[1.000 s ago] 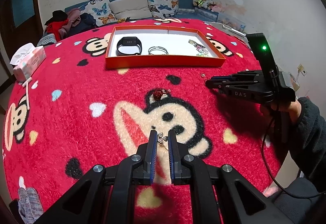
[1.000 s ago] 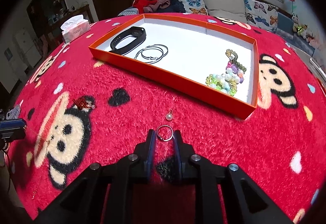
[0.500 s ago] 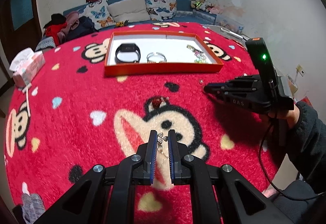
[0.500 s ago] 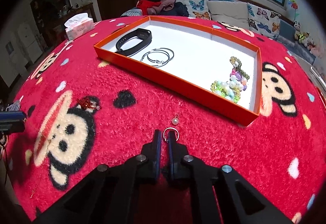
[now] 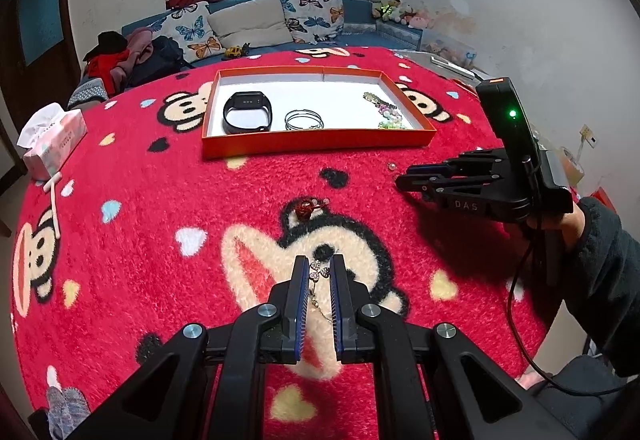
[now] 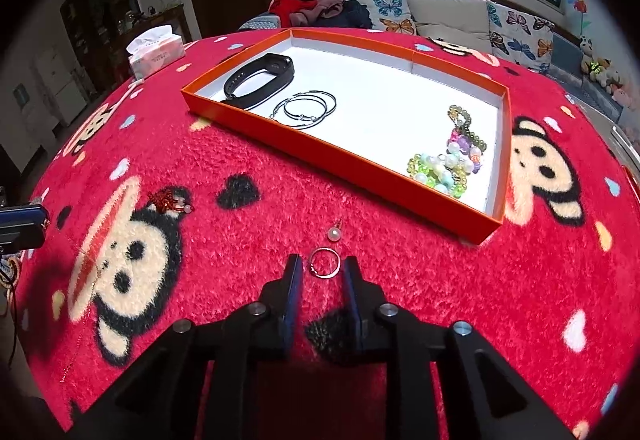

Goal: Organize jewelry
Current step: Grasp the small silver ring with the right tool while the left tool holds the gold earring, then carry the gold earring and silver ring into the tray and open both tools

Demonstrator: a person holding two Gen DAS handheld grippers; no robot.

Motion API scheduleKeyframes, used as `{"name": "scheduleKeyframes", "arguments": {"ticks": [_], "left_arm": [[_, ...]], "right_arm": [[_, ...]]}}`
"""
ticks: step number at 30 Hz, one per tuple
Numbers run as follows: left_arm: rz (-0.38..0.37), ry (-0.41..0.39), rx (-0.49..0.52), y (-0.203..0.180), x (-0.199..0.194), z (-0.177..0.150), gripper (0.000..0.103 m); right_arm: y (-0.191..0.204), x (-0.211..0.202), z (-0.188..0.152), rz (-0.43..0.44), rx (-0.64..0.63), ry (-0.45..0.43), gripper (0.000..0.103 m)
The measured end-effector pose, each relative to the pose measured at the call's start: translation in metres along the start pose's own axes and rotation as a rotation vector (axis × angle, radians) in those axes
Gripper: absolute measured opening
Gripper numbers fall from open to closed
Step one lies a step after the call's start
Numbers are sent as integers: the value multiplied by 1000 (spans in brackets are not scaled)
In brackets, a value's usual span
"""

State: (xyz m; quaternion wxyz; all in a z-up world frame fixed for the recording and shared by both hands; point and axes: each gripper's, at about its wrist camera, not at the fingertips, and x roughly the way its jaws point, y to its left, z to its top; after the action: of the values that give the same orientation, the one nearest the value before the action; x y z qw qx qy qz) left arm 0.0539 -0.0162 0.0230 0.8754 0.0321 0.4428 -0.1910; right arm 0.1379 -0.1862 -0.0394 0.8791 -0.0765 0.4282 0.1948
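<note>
The ring lies flat on the red blanket, between the tips of the right gripper, whose jaws are opening around it, ungrasped. The left gripper, farther off, is clamped on a chain necklace.

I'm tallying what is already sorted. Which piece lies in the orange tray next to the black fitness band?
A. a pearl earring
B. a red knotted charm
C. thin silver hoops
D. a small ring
C: the thin silver hoops lie inside the orange tray beside the black fitness band; the other pieces sit on the red blanket.
</note>
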Motion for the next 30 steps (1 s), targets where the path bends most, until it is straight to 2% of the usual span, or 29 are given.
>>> {"name": "scheduleKeyframes", "arguments": {"ticks": [19, 24, 30], "left_arm": [[-7, 11, -11, 4, 8, 0, 11], [-3, -10, -4, 3, 1, 6, 11], [-1, -64, 12, 2, -17, 27, 11]], "right_arm": [[5, 8, 5, -17, -84, 11, 22], [8, 4, 2, -24, -85, 5, 20], [9, -12, 3, -11, -73, -40, 20]]}}
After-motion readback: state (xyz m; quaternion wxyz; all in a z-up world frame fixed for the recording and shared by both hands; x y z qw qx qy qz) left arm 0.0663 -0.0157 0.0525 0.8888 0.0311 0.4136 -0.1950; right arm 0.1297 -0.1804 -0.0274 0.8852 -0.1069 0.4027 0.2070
